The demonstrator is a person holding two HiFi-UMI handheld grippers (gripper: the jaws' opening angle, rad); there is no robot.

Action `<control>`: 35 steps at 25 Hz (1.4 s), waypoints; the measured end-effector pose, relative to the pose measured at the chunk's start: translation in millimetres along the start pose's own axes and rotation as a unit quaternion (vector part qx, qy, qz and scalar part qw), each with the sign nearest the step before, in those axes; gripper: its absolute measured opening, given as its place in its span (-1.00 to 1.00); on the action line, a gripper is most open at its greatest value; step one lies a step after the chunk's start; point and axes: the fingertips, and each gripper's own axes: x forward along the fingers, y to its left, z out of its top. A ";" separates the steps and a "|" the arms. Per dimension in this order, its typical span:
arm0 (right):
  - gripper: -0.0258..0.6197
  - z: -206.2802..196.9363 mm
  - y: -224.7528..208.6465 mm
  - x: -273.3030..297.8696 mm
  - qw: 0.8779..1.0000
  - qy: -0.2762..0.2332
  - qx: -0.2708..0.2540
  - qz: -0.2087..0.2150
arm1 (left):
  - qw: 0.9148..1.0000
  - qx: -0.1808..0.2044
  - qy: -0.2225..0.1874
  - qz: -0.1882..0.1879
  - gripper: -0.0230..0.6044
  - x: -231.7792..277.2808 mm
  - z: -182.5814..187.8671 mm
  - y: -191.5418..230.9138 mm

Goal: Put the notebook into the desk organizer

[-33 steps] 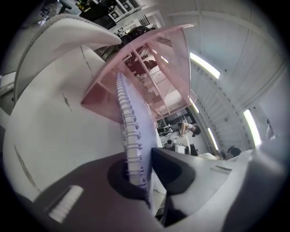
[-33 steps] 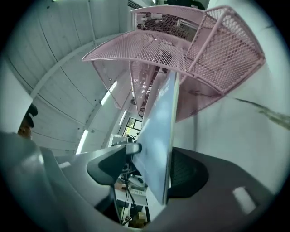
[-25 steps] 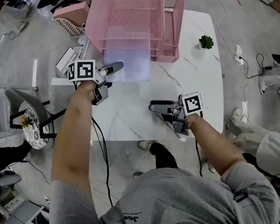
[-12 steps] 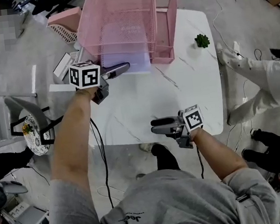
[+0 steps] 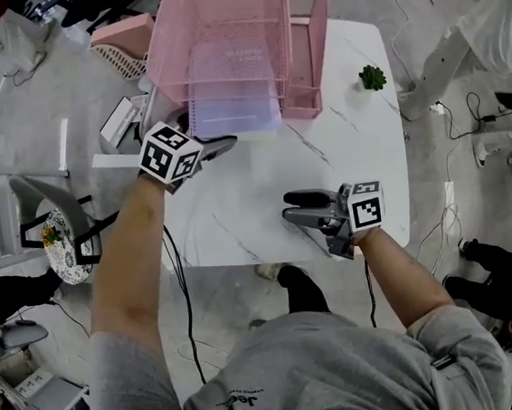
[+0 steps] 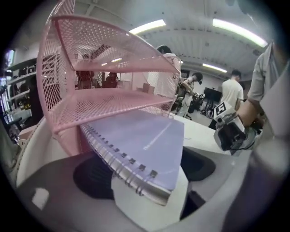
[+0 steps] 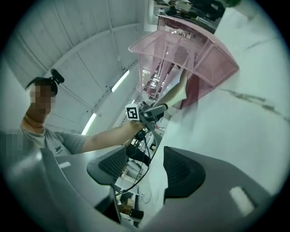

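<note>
A lilac spiral notebook (image 5: pixel 232 111) lies partly inside the bottom tier of the pink mesh desk organizer (image 5: pixel 228 29), with its near edge sticking out onto the white table (image 5: pixel 361 161). My left gripper (image 5: pixel 218 145) is at that protruding edge. In the left gripper view the notebook's spiral corner (image 6: pixel 136 140) lies between the jaws, which are opening wide; the pads stand clear of it. My right gripper (image 5: pixel 291 207) hovers over the table's near right part, open and empty (image 7: pixel 145 167), pointing left.
A small green plant (image 5: pixel 372 76) stands on the table's far right. A pink basket (image 5: pixel 125 36) and a white box (image 5: pixel 121 118) lie on the floor at the left, beside a chair (image 5: pixel 53 216). A person stands at the right.
The left gripper's jaws have gone from shut on the notebook to wide apart. The notebook has slid further under the organizer's lowest shelf. The right gripper drifted slightly right.
</note>
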 end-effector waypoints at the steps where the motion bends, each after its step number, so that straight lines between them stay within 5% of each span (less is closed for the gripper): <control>1: -0.12 9.4 -1.6 0.4 1.000 -0.004 -0.023 -0.013 | 1.000 0.001 -0.001 0.009 0.66 0.6 -0.3 1.0; 9: -0.12 89.6 -19.6 -3.0 0.977 -0.044 -0.176 -0.113 | 0.984 -0.108 -0.035 0.139 0.55 -16.6 -7.2 38.3; 15: -0.12 117.1 -20.4 -1.2 0.968 -0.066 -0.200 -0.138 | 0.957 -0.187 -0.031 0.218 0.55 -22.9 -18.8 42.2; 19: -0.12 115.4 -21.4 1.9 0.966 -0.063 -0.205 -0.147 | 0.945 -0.234 -0.060 0.221 0.55 -27.2 -19.0 35.2; 27: -0.13 116.9 -6.2 12.1 0.961 -0.056 -0.230 -0.142 | 0.947 -0.226 -0.119 0.195 0.54 -70.0 -22.7 -4.8; 32: -0.38 117.0 27.5 35.2 0.957 -0.039 -0.260 -0.119 | 0.946 -0.195 -0.187 0.181 0.14 -126.5 -15.2 -44.4; 35: -0.59 118.1 54.2 59.3 0.953 -0.028 -0.286 -0.100 | 0.937 -0.181 -0.215 0.207 -0.12 -172.8 -20.9 -61.9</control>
